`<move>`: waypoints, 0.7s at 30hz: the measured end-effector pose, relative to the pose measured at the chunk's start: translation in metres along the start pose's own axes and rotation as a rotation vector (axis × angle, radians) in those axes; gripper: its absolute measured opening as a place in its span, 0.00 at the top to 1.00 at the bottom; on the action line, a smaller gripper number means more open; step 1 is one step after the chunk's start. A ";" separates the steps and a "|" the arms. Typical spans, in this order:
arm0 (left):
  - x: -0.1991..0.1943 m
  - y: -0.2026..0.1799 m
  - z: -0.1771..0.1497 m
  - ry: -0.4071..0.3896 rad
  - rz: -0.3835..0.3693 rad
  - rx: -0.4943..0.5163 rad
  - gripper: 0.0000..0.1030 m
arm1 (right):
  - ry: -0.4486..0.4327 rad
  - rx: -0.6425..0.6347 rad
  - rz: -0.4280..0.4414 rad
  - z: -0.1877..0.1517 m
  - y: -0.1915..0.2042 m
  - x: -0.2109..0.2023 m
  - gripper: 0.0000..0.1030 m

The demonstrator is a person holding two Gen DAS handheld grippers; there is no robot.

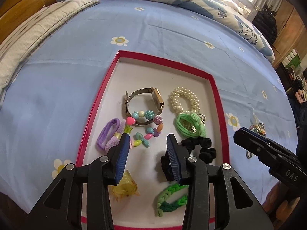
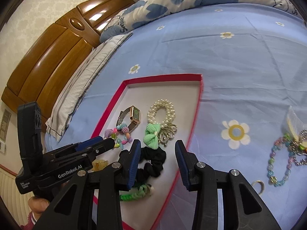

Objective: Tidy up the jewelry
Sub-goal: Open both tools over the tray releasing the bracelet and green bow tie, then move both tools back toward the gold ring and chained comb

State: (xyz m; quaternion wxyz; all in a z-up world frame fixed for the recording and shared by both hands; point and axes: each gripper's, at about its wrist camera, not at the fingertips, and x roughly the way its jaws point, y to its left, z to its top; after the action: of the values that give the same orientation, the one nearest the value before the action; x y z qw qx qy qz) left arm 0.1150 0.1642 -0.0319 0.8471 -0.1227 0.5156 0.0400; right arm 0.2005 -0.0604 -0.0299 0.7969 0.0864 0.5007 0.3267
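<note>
Hovering over the shallow red-rimmed cardboard tray [image 1: 218,103], your left gripper [image 1: 147,149] has its ribbed blue pads parted with nothing between them; the beaded pastel plastic bracelet [image 1: 147,126] lies just beyond the tips, low in the frame's centre. Your right gripper [image 2: 158,161] also stands parted and empty, straddling the tray's red edge at lower centre of its own view, with the crumpled black fabric scrunchie [image 2: 151,163] beside its left pad.

The tray likely serves as the collecting place, which would explain the crowd inside: a gold square-faced watch on a mesh band [image 1: 151,99], a knobbly pearl-bead scrunchie [image 1: 182,99], a fuzzy purple hair tie [image 1: 110,136], a light green yarn bow [image 2: 152,135], a braided green cord tie [image 1: 170,197] and a translucent yellow claw clip [image 1: 125,189].

Still loose on the blue flowered bedsheet [image 2: 230,57], at the right edge, sit a glassy bead necklace [image 2: 278,163], a cream comb [image 2: 293,120] and a small ring [image 2: 259,186], probably your next pickups.
</note>
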 end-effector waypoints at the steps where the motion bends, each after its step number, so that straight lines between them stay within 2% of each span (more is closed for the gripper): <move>1: -0.003 -0.002 -0.001 -0.005 -0.001 0.003 0.63 | -0.005 0.005 0.000 -0.002 -0.002 -0.003 0.61; 12: -0.025 -0.034 -0.009 -0.031 -0.044 0.062 0.58 | -0.058 0.088 -0.049 -0.029 -0.045 -0.048 0.61; 21: -0.027 -0.069 -0.022 -0.010 -0.090 0.121 0.58 | -0.100 0.173 -0.099 -0.050 -0.086 -0.081 0.61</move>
State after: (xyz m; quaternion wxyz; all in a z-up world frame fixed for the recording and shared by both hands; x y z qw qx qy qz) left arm 0.0969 0.0938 -0.0063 0.8564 -0.0943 0.5068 -0.0287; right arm 0.1718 -0.1856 -0.0336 0.8255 0.1463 0.4904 0.2379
